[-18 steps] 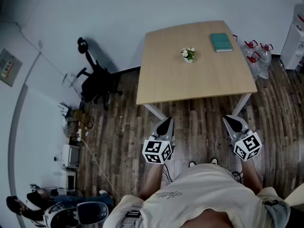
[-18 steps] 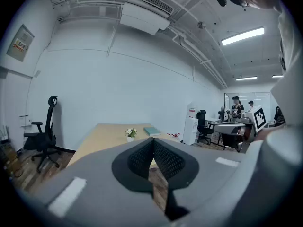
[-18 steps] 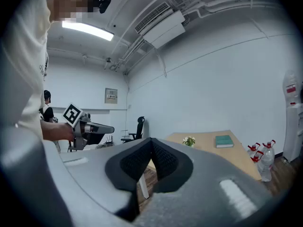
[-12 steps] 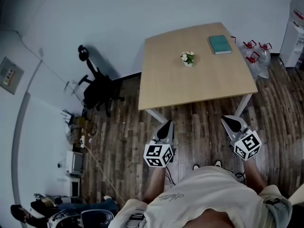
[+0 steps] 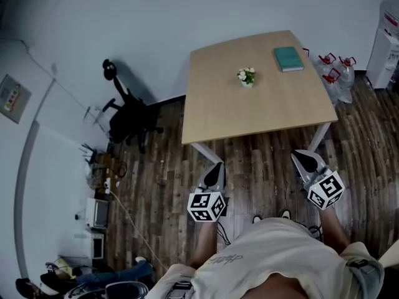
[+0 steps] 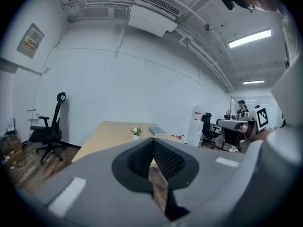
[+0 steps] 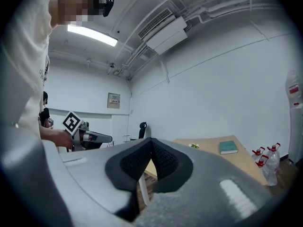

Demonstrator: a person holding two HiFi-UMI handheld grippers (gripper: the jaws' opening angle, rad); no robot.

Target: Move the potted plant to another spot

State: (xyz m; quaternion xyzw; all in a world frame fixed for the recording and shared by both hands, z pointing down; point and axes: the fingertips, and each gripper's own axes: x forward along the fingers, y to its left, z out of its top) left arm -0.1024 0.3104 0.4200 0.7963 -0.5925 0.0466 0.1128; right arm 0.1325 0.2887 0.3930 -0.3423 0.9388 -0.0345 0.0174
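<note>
I am standing back from the table [image 5: 262, 108] on the dark plank floor [image 5: 159, 167], with both tools held low in front of me and well short of the tabletop. My left gripper [image 5: 216, 167] has its jaws pressed together with nothing between them, and it tips slightly downward, aimed toward the table's near edge. My right gripper [image 5: 301, 158] is level and its jaws are likewise closed tip to tip, empty. The two grippers are well apart from each other, one on each side of my body. The potted plant [image 5: 247, 75], a small white pot with pale flowers and green leaves, stands upright on the light wooden tabletop, toward the far side and a little left of the middle. It is far from either gripper and touches nothing but the table. A teal book [image 5: 288, 58] lies flat near the far right corner, apart from the plant. Past the table's right edge, clear bottles with red caps [image 5: 336, 73] sit on the floor. A black office chair [image 5: 128, 114] stands against the wall to the left
</note>
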